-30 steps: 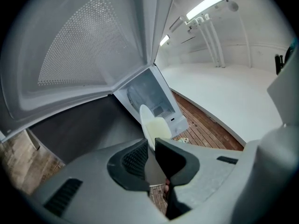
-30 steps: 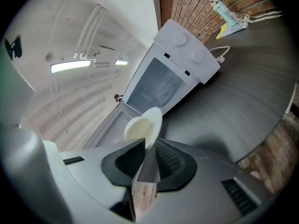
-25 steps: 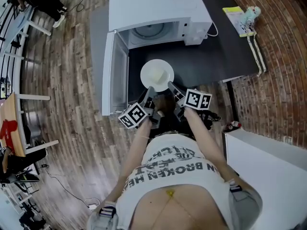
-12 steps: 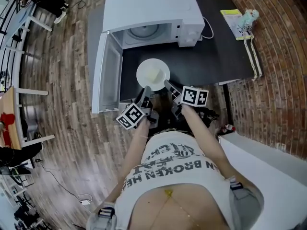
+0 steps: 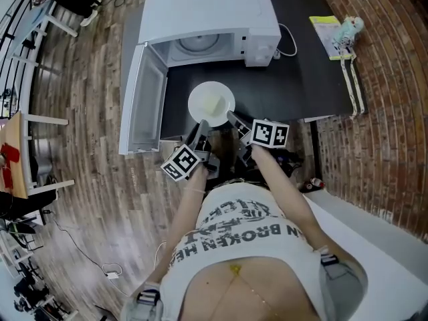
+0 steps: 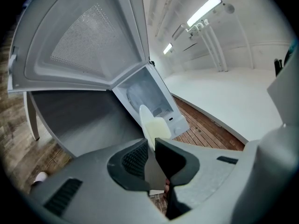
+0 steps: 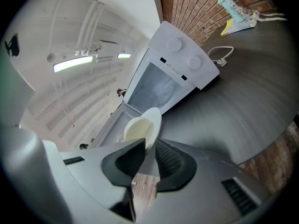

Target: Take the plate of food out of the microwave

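Jaws of our left gripper (image 5: 202,129) are partly closed, pinching the plate (image 5: 195,103) by its near rim. Our right gripper (image 5: 233,120) clamps the same rim just beside it. The plate is out of the microwave (image 5: 207,9), over the table (image 5: 294,85) near its left edge, between the open door (image 5: 144,102) and our hands. We can't tell whether it touches the table.

Risk: both grips sit on one side, so the far edge could sag and the pale food (image 5: 215,103) could slide off. If our hands drift apart, the rim may slip.

Writing: the shirt (image 5: 247,226) partly reads "BROKEN". The microwave panel marks are too small to read.
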{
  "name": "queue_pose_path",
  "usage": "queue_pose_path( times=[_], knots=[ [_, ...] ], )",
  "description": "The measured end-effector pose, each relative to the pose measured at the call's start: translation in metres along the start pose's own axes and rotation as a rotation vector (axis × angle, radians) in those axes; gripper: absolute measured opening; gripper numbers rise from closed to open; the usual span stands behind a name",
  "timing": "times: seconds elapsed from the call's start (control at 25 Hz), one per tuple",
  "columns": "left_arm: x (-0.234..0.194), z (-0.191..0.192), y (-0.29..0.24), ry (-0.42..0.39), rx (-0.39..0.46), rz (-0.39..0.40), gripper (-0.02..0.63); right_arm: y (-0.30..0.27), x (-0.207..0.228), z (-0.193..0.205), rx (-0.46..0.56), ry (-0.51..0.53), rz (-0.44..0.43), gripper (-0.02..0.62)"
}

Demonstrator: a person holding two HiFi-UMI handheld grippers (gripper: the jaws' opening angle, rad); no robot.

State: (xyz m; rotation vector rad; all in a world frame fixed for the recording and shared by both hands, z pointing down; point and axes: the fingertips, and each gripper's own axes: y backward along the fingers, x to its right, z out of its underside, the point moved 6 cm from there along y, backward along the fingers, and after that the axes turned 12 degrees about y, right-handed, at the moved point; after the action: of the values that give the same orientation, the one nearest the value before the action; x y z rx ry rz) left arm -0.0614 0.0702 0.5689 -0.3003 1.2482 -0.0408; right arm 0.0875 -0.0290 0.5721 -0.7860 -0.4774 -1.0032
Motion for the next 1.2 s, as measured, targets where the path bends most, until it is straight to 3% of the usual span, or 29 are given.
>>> queue_pose_path(
  times=[1.2],
  knots=[
    [0.0001,0.0106,-0.0014,0.018,0.013,-0.003,0.051,0.0058,0.009,0.0009,-0.014,-0.014,-0.028,0.063]
  ],
)
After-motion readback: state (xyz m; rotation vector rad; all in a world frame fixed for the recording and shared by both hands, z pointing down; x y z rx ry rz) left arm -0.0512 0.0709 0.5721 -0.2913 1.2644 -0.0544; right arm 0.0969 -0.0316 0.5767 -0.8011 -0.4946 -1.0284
